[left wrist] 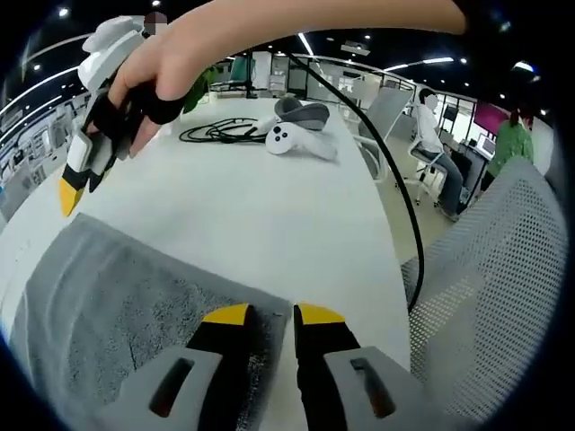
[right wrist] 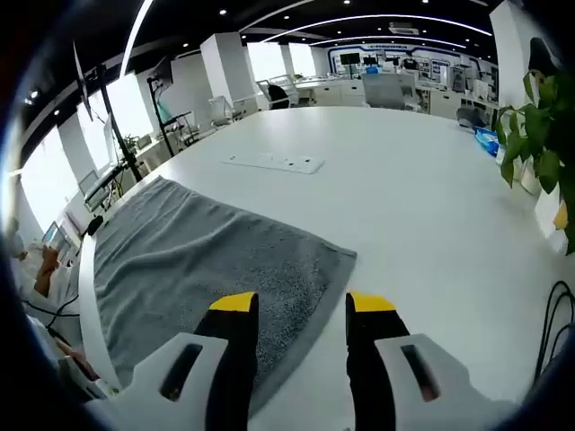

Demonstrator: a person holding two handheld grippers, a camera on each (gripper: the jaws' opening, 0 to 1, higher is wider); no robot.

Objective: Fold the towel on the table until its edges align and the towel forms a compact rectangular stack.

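A grey towel point(left wrist: 108, 305) lies flat on the white table point(left wrist: 269, 206). My left gripper point(left wrist: 272, 314) hovers low at the towel's near edge. It is open with a narrow gap, its left jaw over the cloth and its right jaw over bare table. A hand holds my right gripper point(left wrist: 72, 189) above the towel's far side, yellow tip pointing down. In the right gripper view, the right gripper point(right wrist: 305, 305) is open wide just above the towel point(right wrist: 198, 260), close to its corner, with nothing between the jaws.
A white controller point(left wrist: 289, 139), a grey headset and coiled black cables point(left wrist: 220, 132) lie farther along the table. A mesh chair point(left wrist: 503, 296) stands beside the table edge. A white power strip point(right wrist: 274, 162) lies beyond the towel. A plant point(right wrist: 539, 117) stands at the right.
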